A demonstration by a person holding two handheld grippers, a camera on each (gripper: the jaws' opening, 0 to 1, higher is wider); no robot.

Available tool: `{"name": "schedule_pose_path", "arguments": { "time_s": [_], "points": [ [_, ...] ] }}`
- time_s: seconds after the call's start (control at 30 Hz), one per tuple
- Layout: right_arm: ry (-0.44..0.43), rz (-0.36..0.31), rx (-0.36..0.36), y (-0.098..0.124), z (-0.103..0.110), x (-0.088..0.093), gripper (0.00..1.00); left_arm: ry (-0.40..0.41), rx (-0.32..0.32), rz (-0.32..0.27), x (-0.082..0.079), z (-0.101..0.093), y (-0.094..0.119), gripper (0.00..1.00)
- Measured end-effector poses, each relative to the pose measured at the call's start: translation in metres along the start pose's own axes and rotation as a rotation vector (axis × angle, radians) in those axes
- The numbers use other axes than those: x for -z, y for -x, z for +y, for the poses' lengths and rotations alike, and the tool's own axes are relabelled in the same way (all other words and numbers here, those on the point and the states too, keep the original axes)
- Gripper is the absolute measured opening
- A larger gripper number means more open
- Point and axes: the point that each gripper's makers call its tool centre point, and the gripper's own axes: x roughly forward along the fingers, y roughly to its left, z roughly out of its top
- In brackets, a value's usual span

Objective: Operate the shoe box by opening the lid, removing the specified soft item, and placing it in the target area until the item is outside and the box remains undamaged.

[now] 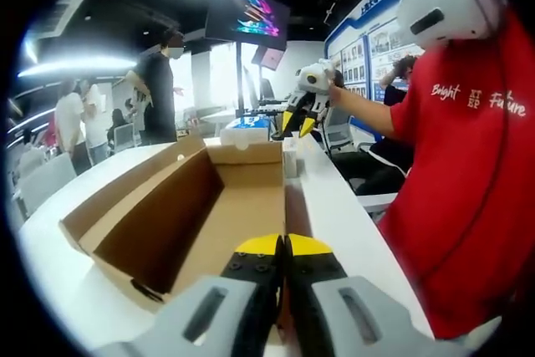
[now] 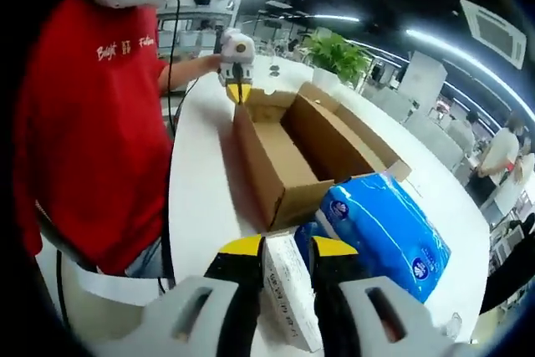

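Left gripper view: the left hand-held gripper (image 1: 284, 248), jaws pressed together with nothing between them, sits low at the near end of the open shoe box (image 1: 209, 206), yellow tips just over its brown floor. At the far end of the box, the right hand-held gripper (image 1: 301, 114) is raised above the table (image 1: 334, 206), carried by the outstretched arm of a person in a red shirt (image 1: 468, 165) wearing a white headset (image 1: 443, 6).

Right gripper view: the right hand-held gripper (image 2: 280, 252) pinches a white printed package (image 2: 288, 290) between its jaws, just beside the near corner of the shoe box (image 2: 292, 152). A blue soft pack (image 2: 389, 227) lies on the white table (image 2: 205, 181) outside the box, touching its near end and to the right of the jaws. The left hand-held gripper (image 2: 237, 68) rests at the box's far end, the person's arm reaching in from the left. Bare tabletop runs along the box's left side toward the person; its flaps (image 2: 368, 144) stand open on the right.
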Motion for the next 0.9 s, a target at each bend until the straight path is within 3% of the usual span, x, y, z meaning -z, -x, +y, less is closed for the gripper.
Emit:
{"name": "schedule_pose_path", "arguments": {
  "time_s": [0.07,0.17,0.23,0.4,0.53,0.7,0.9],
  "points": [
    [-0.001,-0.053,0.023,0.001,0.002,-0.008,0.2,-0.001,0.004,0.0,0.0,0.0,0.0,0.01],
    [-0.069,-0.081,0.041,0.002,0.003,-0.012,0.2,0.0,0.007,0.0,0.0,-0.001,0.0,0.01],
    [-0.068,-0.075,0.054,0.003,0.004,-0.012,0.21,-0.001,0.008,-0.001,0.0,-0.001,0.0,0.01],
    [-0.159,-0.229,0.163,0.014,-0.007,-0.036,0.22,-0.003,0.007,-0.001,0.0,0.0,0.0,0.01],
    [-0.168,-0.221,0.206,0.017,-0.013,-0.036,0.22,0.002,-0.007,0.016,0.001,0.0,-0.001,0.01],
    [-0.219,-0.225,0.235,0.017,-0.019,-0.042,0.26,0.006,-0.013,0.104,0.008,0.001,-0.002,0.01],
    [-0.22,-0.246,0.307,0.015,-0.029,-0.052,0.27,0.004,-0.026,0.205,0.016,0.003,-0.002,0.02]
  ]
}}
